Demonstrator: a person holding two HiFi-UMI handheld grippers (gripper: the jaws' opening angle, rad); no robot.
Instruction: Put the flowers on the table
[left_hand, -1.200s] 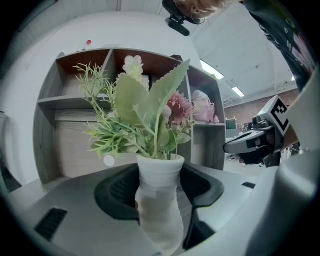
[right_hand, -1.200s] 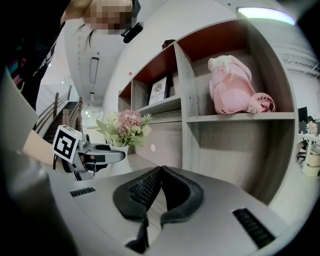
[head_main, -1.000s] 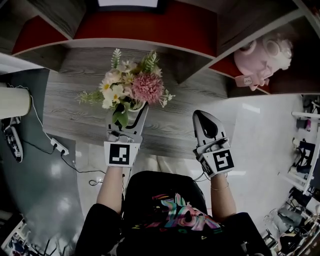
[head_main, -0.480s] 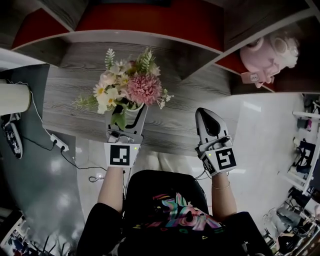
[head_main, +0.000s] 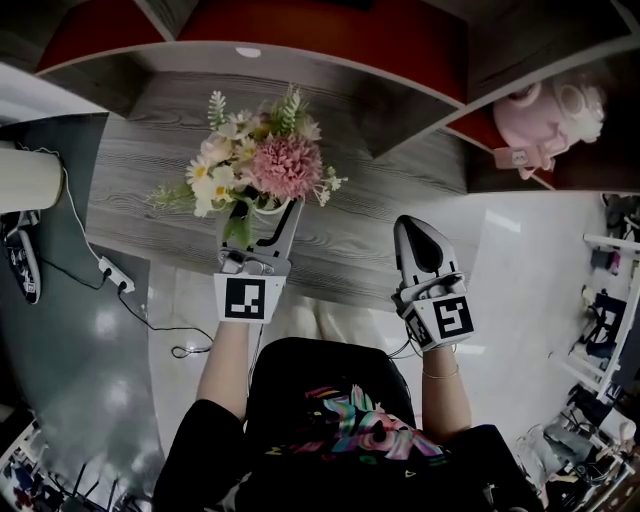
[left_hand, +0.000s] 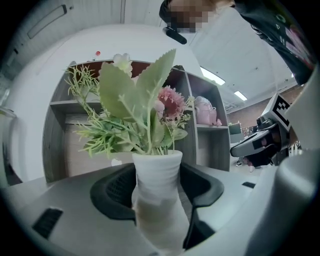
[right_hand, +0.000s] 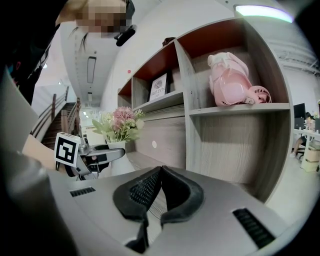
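White vase (left_hand: 155, 187) of pink and cream flowers (head_main: 284, 168); grey wood-grain table (head_main: 140, 165); pink toy (head_main: 550, 105)

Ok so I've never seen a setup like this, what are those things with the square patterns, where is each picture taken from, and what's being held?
No robot here: a person holds a two-jaw gripper in each hand, and the patterned cubes are part of them. The head view looks down from a camera on the person's head; the other two come from cameras riding on each gripper, looking along its jaws. The left gripper is shut on a white vase of flowers above a grey wooden table; whether the vase touches it I cannot tell. The right gripper is shut and empty. A pink toy sits on a shelf.
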